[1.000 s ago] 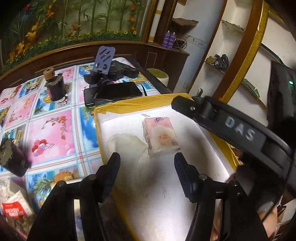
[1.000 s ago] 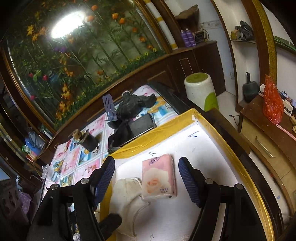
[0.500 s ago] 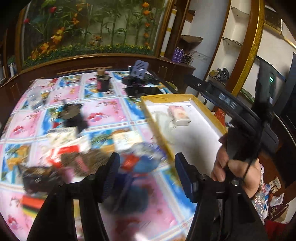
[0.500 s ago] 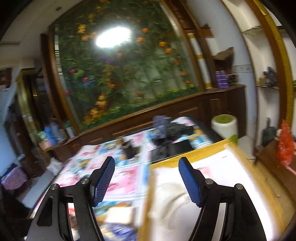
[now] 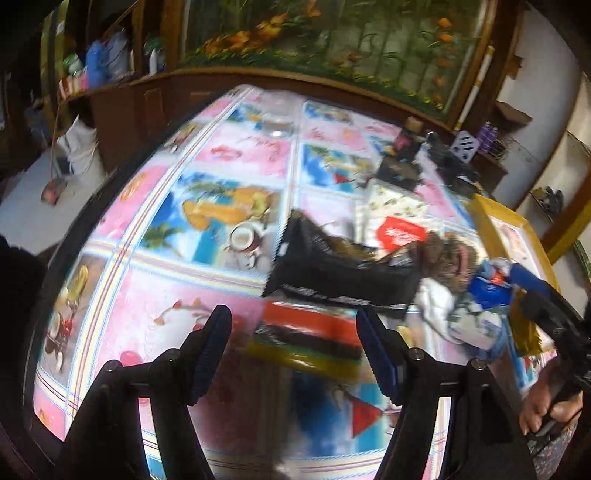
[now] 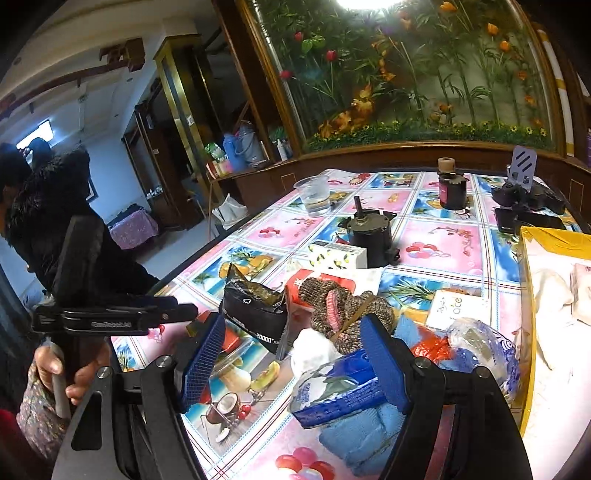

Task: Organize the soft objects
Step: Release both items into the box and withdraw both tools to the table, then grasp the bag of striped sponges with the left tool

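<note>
Two empty claws over a cluttered tabletop (image 6: 436, 236).
Left claw (image 5: 293, 349) and right claw (image 6: 291, 363) have just been opening; a blurred, possibly striped packet (image 5: 306, 339) is seen lower centre.

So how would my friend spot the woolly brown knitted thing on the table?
Find the yellow-edged white tray at the right of the picture-covered table; the heap of packets lies just left of it. In the middle of that heap is the knitted thing: speckled brown wool with a pink stripe, fuzzy where its neighbours are shiny wrappers.

A large flower-and-bamboo mural (image 6: 417, 74) in a dark wooden frame backs the table (image 6: 436, 236); a bright lamp glare (image 6: 364, 3) reflects at its top.
</note>
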Action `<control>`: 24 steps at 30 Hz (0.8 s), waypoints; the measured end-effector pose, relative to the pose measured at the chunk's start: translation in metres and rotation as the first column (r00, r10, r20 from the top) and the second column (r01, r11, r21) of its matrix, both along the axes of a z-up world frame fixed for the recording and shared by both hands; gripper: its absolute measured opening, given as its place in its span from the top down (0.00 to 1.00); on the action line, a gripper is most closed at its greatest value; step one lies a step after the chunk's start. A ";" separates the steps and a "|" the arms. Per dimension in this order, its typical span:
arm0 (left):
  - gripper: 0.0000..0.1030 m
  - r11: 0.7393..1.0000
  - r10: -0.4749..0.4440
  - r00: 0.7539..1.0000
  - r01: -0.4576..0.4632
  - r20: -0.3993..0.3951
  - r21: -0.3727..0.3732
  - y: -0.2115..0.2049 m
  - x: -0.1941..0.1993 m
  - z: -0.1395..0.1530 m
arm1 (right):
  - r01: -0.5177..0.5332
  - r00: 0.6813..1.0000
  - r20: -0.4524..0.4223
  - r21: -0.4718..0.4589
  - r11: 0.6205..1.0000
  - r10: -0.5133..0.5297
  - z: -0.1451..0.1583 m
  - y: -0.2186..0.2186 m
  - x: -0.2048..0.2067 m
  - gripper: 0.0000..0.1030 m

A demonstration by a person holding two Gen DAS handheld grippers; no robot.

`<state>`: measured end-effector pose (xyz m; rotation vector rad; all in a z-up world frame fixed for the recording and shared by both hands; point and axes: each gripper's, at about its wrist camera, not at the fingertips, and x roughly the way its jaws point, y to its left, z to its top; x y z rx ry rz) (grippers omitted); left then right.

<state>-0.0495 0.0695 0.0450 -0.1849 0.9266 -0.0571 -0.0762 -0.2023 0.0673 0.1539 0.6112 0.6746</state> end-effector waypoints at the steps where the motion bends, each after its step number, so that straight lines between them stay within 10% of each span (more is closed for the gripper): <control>1: 0.33 1.000 -0.001 1.000 0.001 -0.013 -0.002 0.002 0.002 -0.004 | 0.005 1.000 -0.006 0.008 1.000 -0.005 0.000 0.000 0.003 0.22; 8: 0.18 0.996 -0.047 0.995 0.053 -0.083 0.069 -0.020 0.010 -0.032 | 0.042 0.996 -0.079 0.063 0.997 -0.037 -0.006 -0.021 0.018 0.22; 15: 0.18 0.925 -0.371 0.926 0.376 -0.072 0.061 -0.060 -0.028 -0.013 | 0.051 0.994 -0.097 0.062 0.997 -0.045 -0.007 -0.023 0.020 0.22; 19: 0.15 0.917 -0.354 0.935 0.354 -0.034 0.184 -0.058 -0.033 -0.006 | 0.059 0.994 -0.098 0.071 0.996 -0.052 -0.007 -0.025 0.022 0.22; 24: 0.15 0.914 -0.372 0.927 0.375 -0.047 0.154 -0.060 -0.015 -0.015 | 0.071 0.992 -0.111 0.084 0.994 -0.061 -0.008 -0.029 0.024 0.22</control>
